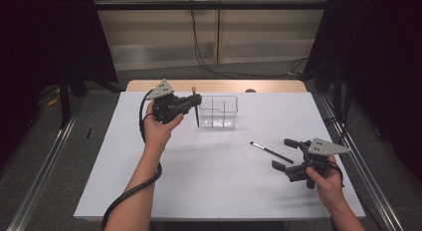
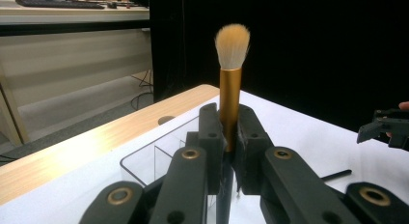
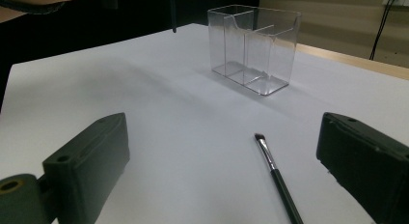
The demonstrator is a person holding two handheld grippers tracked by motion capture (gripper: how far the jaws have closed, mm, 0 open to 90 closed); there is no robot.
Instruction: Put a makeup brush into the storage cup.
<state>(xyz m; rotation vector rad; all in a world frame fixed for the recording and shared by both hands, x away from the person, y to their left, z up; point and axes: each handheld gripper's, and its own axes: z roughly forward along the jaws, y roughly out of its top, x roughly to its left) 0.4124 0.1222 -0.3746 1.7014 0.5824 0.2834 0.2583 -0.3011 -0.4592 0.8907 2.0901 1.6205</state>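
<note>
my left tongs [image 1: 195,98] clench a makeup brush [image 2: 230,84] upright just left of the clear box [image 1: 219,111]; my right tongs [image 1: 288,154] gape beside a thin brush [image 1: 271,152] on the table [image 1: 209,181].

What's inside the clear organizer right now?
Nothing visible inside the clear organizer: its compartments look empty through the walls. The big brush is clamped upright in the left gripper beside it; the thin brush lies on the table.
</note>
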